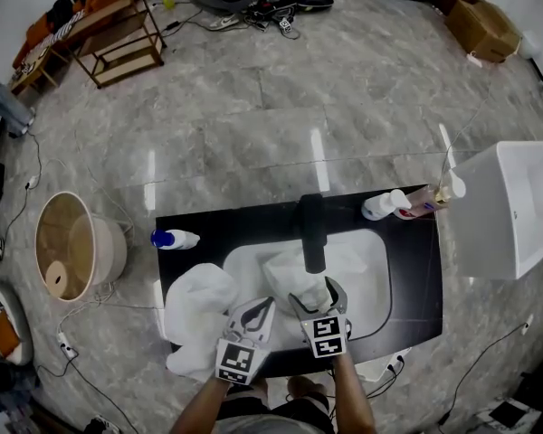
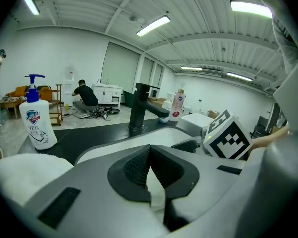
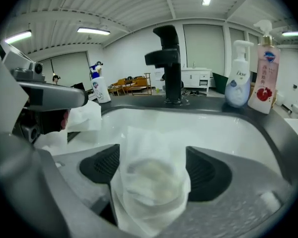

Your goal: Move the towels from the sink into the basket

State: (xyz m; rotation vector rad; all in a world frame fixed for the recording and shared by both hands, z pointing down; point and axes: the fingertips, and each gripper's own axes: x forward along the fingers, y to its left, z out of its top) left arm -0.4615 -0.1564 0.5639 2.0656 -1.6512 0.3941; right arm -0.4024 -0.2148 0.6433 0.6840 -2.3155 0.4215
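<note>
While only head view shows basket [image 1: 113,251], right gripper [image 3: 153,170] fingers [image 3: 208,175] released, towel [image 3: 151,143] btwn; left gripper [image 2: 149,148] clenched.

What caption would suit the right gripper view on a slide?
Right gripper, jaws apart, straddles a white towel in the sink, black faucet behind.

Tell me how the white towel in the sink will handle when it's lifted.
The towel will probably go floppy: it lies crumpled in folds in the sink. It looks thin and light, so one pinch should lift it. Its loose ends may trail and drag over the rim.
</note>
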